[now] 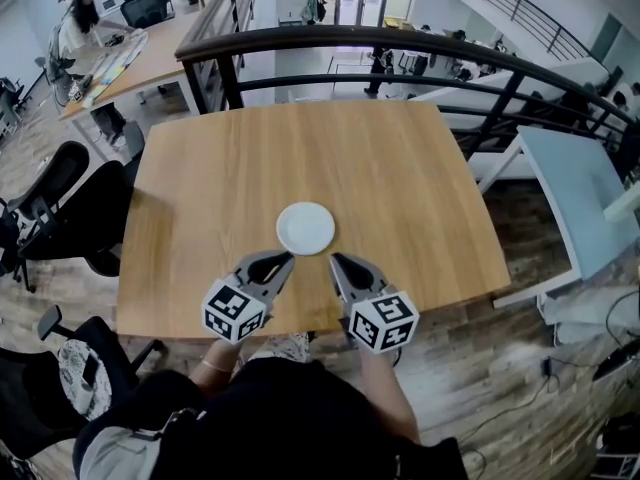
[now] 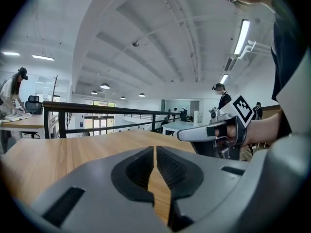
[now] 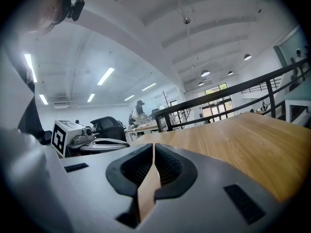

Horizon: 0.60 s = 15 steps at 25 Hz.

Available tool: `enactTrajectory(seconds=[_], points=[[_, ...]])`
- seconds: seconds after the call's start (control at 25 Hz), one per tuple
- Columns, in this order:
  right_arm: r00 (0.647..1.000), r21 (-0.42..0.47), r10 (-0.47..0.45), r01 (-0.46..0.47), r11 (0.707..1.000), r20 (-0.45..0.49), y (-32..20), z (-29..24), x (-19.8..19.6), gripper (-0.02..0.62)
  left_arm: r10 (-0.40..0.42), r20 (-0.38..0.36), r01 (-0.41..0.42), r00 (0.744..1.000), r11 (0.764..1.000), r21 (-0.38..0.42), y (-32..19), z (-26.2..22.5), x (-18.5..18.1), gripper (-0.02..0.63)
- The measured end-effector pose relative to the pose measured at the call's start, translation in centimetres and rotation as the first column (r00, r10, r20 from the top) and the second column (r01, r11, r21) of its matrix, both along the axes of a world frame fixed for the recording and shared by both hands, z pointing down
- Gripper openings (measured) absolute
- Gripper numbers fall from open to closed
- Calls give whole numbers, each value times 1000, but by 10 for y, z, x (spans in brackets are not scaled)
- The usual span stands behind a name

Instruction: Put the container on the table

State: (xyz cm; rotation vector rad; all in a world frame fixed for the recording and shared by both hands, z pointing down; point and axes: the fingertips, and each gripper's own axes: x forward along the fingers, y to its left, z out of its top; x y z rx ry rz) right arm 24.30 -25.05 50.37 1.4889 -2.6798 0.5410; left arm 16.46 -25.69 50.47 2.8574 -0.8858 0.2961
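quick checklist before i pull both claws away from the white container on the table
1. Container resting flat on the table: ok.
2. Left claw empty: ok, jaws together with only wood showing past them.
3. Right claw empty: ok, jaws together, nothing between.
4. Claw tips clear of the container's near rim: cannot tell, the head view shows both right beside it.
5. Container well in from the table edges: ok.

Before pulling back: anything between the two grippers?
Between left gripper and right gripper only bare table shows, head view; the container sits just beyond their tips.
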Motion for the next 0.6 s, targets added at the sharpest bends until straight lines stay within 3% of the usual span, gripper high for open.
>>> enactTrajectory(seconds=[0.6], points=[[1000,16,10,-10,1000,12,16,-3,8,28,35,19,-35,999,999,27,13,-9,8,32]])
